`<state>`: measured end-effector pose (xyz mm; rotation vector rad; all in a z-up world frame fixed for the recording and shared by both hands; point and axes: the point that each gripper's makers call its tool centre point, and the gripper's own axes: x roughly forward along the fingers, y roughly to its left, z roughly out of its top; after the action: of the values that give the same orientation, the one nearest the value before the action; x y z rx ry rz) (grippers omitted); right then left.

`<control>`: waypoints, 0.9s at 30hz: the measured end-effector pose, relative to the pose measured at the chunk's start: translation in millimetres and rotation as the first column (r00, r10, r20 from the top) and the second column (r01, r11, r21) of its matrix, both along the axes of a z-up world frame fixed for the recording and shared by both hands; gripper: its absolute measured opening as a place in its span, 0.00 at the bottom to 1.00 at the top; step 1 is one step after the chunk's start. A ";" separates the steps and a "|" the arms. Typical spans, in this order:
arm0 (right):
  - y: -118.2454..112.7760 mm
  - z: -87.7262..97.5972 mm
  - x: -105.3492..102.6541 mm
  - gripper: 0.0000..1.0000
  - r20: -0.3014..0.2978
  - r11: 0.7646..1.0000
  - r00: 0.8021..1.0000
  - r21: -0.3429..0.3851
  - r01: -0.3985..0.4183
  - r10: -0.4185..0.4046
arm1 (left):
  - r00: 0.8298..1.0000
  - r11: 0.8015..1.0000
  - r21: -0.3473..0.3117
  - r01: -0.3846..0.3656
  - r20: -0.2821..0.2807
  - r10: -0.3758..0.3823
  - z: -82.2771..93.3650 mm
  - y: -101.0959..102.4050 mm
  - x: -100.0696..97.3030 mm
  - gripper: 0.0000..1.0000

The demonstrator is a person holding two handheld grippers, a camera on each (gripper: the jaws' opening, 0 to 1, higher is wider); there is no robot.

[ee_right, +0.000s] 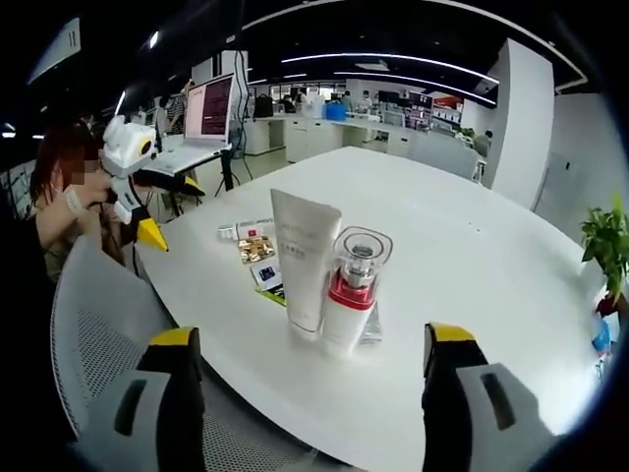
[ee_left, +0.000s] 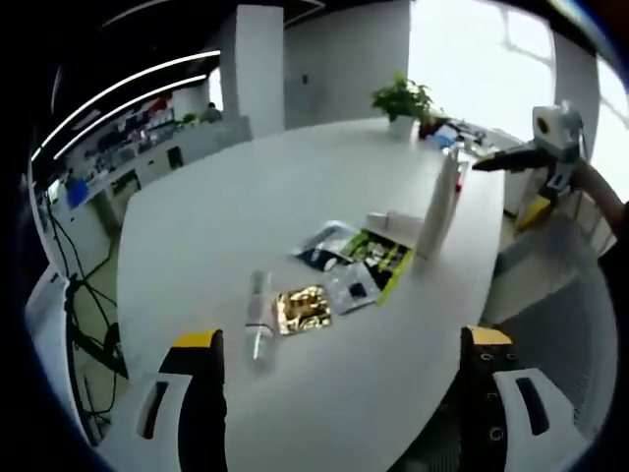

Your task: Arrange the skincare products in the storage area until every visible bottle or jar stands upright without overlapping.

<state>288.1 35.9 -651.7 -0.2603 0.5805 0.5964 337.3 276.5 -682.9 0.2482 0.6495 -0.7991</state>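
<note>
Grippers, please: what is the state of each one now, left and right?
Left gripper: open, holding nothing, above the table edge near the lying clear bottle.
Right gripper: open, holding nothing, in front of the upright white tube.

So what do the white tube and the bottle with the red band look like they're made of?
The white tube looks like matte soft plastic, with an even, dull surface and a flat crimped top. The red-banded bottle appears to be glossy white plastic, and its clear cap could be acrylic or glass.
</note>
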 end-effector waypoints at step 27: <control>-18.0 -13.8 16.2 1.00 -0.037 0.997 0.996 0.003 0.083 -0.083 | 0.995 0.995 0.098 0.011 -0.102 -0.001 -44.4 15.6 33.9 0.95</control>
<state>304.3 17.9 -665.5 -0.2204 0.6225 0.5225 371.2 292.2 -727.4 0.3004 0.7856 -0.7904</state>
